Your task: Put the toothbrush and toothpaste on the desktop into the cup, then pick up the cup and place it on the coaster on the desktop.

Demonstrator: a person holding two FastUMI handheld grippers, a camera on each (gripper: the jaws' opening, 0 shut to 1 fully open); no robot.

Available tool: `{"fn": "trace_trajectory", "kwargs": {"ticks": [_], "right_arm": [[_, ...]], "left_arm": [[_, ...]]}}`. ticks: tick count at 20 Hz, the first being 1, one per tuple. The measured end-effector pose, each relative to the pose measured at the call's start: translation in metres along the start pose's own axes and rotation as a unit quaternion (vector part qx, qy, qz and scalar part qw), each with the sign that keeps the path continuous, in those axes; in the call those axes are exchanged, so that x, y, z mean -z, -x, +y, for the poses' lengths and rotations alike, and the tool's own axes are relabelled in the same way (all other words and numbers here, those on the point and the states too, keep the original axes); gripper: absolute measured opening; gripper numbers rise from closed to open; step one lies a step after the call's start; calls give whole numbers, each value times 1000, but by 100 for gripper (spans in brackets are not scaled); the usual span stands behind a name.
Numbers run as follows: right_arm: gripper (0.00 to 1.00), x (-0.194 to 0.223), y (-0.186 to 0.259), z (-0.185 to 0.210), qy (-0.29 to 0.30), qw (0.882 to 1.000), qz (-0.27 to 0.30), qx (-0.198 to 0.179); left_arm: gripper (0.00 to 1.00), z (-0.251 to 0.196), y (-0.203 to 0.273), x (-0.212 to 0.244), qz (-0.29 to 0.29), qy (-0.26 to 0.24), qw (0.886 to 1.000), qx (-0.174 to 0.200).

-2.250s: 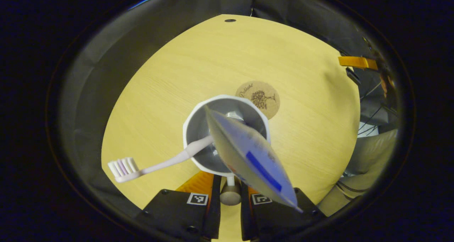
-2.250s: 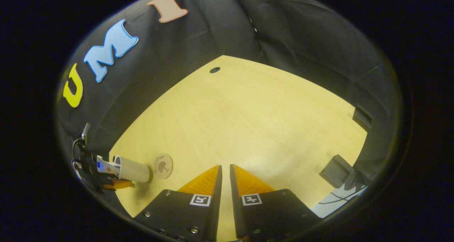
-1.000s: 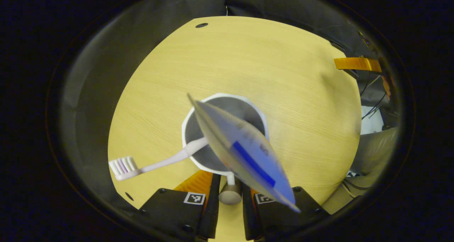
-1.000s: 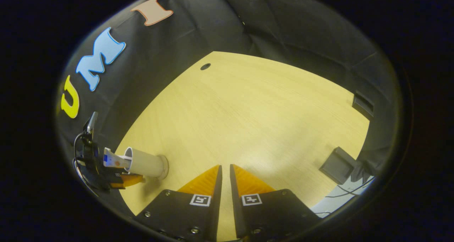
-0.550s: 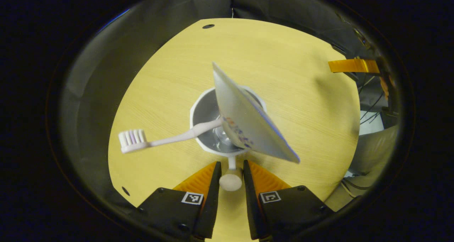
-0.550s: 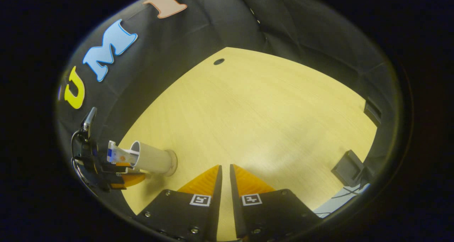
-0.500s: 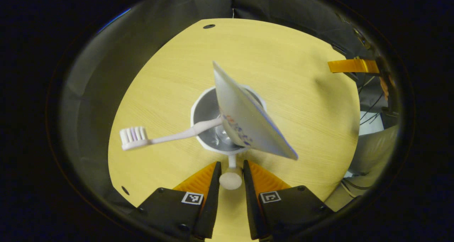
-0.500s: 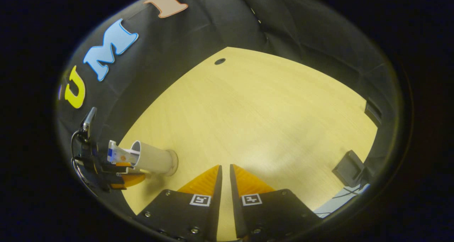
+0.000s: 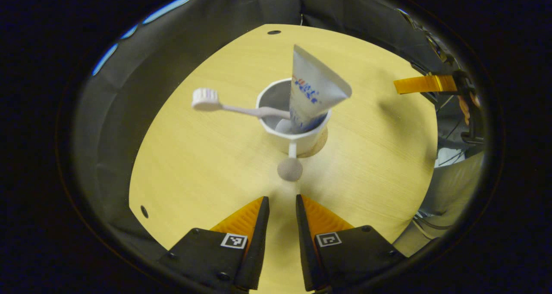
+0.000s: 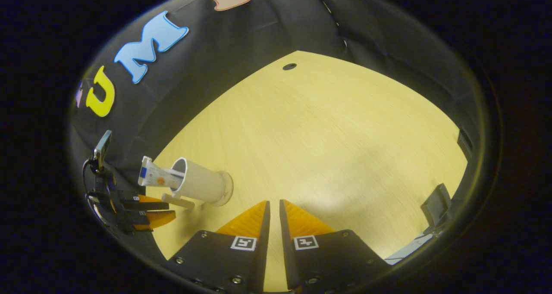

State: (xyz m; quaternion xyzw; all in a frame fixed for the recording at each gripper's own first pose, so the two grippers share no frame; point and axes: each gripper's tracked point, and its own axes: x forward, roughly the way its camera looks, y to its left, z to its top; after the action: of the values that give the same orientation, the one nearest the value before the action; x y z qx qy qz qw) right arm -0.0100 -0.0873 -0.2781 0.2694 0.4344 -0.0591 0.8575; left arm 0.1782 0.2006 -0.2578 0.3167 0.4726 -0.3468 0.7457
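The left hand-held gripper (image 9: 282, 203) hung low over the bench (image 9: 207, 164), fingers slightly parted and empty, apart from the cup (image 9: 297, 132) on the coaster (image 9: 320, 142); toothbrush (image 9: 233, 106) and toothpaste (image 9: 310, 91) leaned inside. The right hand-held gripper (image 10: 272, 210) pointed across the bench, fingers nearly closed, empty.

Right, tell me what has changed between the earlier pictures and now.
The left tool let go of the cup's knobbed handle and backed away; its fingers now stand apart with nothing between them. The cup was carried onto the coaster and set down there. Unchanged: the toothbrush and toothpaste remain in the cup, though the tube has swung round, and the right tool stays shut and idle.
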Motion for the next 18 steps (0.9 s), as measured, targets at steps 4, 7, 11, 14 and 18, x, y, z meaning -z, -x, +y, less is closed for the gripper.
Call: {"fn": "trace_trajectory", "kwargs": {"ticks": [4,7,11,14,18], "right_arm": [[17,9,-2,27,28,999,15,-23],[17,16,3,50,61,997,23,-42],[17,6,20,86,119,990,4,-69],[18,-12,37,118,167,981,-38,-88],[17,-45,68,163,221,963,-111,-107]], "left_arm": [[44,-5,13,30,-10,58,998,-16],[44,-7,23,44,-41,125,991,-32],[53,-9,63,56,-114,211,967,-85],[53,0,108,48,-183,240,943,-140],[53,-7,152,0,-275,223,912,-206]]}}
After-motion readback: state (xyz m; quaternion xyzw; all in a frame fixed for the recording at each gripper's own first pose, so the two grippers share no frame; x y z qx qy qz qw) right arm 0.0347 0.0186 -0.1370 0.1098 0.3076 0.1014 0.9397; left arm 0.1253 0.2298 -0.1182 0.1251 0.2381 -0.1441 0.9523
